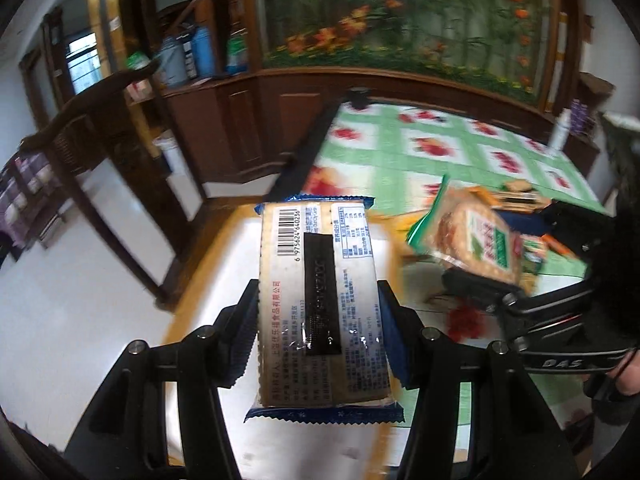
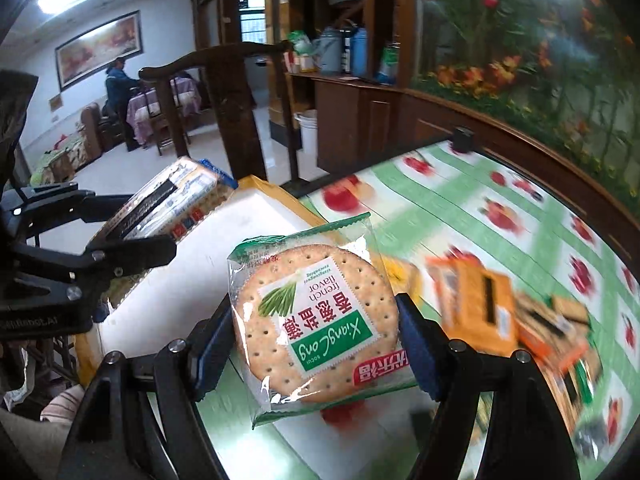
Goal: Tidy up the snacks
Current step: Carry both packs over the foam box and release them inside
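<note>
My left gripper (image 1: pixel 318 304) is shut on a blue-edged cracker packet (image 1: pixel 320 300), barcode side up, held above a white tray with a yellow rim (image 1: pixel 224 264). My right gripper (image 2: pixel 316 316) is shut on a green-edged round cracker packet (image 2: pixel 316 320), held over the table beside the tray (image 2: pixel 248 208). The right gripper and its green packet (image 1: pixel 476 240) show at the right of the left wrist view. The left gripper with its blue packet (image 2: pixel 176 196) shows at the left of the right wrist view.
A pile of orange snack packets (image 2: pixel 480 312) lies on the green flowered tablecloth (image 2: pixel 500 208), also visible in the left wrist view (image 1: pixel 516 196). A dark wooden chair (image 2: pixel 232 120) stands past the table's left edge. A wooden cabinet (image 1: pixel 248 128) lines the far wall.
</note>
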Action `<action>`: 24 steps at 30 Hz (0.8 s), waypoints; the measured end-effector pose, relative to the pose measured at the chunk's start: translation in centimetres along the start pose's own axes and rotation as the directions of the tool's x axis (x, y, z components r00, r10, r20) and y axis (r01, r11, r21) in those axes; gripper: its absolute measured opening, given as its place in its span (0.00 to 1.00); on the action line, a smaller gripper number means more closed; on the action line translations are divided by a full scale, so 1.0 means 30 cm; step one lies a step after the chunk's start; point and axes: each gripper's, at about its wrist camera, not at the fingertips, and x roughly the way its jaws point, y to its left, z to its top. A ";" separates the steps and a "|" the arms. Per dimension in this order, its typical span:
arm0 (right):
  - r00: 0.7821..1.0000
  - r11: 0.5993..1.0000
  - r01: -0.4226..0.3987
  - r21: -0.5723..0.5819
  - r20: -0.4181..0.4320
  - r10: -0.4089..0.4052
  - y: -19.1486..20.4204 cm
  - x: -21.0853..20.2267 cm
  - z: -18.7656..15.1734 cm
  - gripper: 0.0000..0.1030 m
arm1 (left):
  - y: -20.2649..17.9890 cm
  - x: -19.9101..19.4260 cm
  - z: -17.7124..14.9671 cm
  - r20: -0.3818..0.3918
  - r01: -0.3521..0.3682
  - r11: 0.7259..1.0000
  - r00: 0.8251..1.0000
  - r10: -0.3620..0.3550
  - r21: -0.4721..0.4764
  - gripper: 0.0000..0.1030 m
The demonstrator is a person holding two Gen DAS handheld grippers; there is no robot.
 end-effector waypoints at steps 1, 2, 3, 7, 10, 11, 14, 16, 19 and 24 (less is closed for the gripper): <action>1.000 1.000 -0.010 -0.005 0.000 0.010 0.012 0.017 0.017 0.74 | 0.025 0.027 0.000 -0.017 -0.016 1.000 1.000 0.015 -0.014 0.55; 1.000 1.000 -0.027 -0.010 -0.005 0.027 0.025 0.043 0.040 0.74 | 0.058 0.062 -0.002 -0.041 -0.028 0.999 0.999 0.026 -0.036 0.55; 0.999 0.999 -0.038 -0.014 -0.009 0.038 0.037 0.064 0.057 0.74 | 0.076 0.087 -0.006 -0.057 -0.037 0.998 0.998 0.034 -0.046 0.55; 0.997 0.997 -0.060 -0.053 -0.045 0.058 0.086 0.177 0.114 0.74 | 0.130 0.176 -0.036 -0.127 -0.071 0.995 0.990 0.061 -0.074 0.55; 0.994 0.995 -0.064 -0.081 -0.088 0.057 0.105 0.261 0.131 0.74 | 0.167 0.236 -0.046 -0.172 -0.095 0.990 0.982 0.077 -0.100 0.55; 0.993 0.994 -0.061 -0.087 -0.105 0.052 0.106 0.291 0.134 0.74 | 0.175 0.248 -0.046 -0.178 -0.104 0.989 0.980 0.084 -0.103 0.55; 0.987 0.994 -0.077 -0.078 -0.146 0.065 0.103 0.360 0.133 0.74 | 0.192 0.288 -0.035 -0.200 -0.136 0.987 0.973 0.116 -0.089 0.55; 0.986 0.994 -0.071 -0.081 -0.159 0.057 0.113 0.384 0.130 0.74 | 0.192 0.306 -0.033 -0.215 -0.157 0.985 0.967 0.138 -0.075 0.55; 0.984 0.995 -0.065 -0.080 -0.168 0.051 0.110 0.403 0.134 0.74 | 0.200 0.336 -0.036 -0.255 -0.155 0.984 0.958 0.130 -0.083 0.55; 0.982 0.993 -0.064 -0.101 -0.183 0.045 0.144 0.422 0.140 0.75 | 0.186 0.337 -0.049 -0.267 -0.180 0.983 0.950 0.162 -0.046 0.57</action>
